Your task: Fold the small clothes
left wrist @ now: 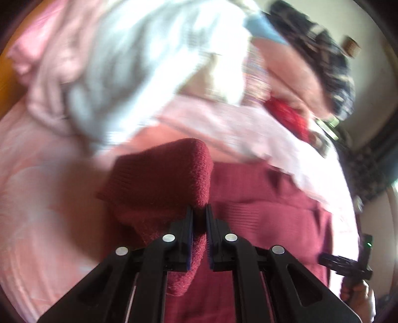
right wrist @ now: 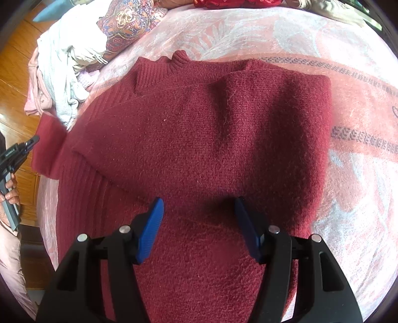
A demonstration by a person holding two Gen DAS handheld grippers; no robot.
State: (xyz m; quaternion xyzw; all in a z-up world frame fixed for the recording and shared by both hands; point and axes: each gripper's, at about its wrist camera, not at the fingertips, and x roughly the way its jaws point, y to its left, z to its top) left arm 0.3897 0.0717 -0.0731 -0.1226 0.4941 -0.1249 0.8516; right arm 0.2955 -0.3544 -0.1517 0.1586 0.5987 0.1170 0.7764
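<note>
A dark red knitted sweater [right wrist: 204,129] lies spread on the pink patterned bedspread [right wrist: 348,99], collar at the far side. My left gripper [left wrist: 199,211] is shut on the sweater's sleeve [left wrist: 159,179], whose ribbed cuff stands lifted above the bed; the picture there is blurred. In the right wrist view that sleeve [right wrist: 48,146] hangs at the bed's left edge, with the left gripper [right wrist: 34,140] beside it and a hand holding its handle. My right gripper [right wrist: 199,208] hovers over the sweater's lower body with its blue pads [right wrist: 151,228] apart and only flat knit beneath them.
A heap of white, pale blue and pink clothes [right wrist: 67,69] lies at the bed's far left, next to a paisley cushion [right wrist: 129,22]. A red lace fabric [right wrist: 233,3] lies at the far edge. Wooden floor [right wrist: 17,74] shows left of the bed.
</note>
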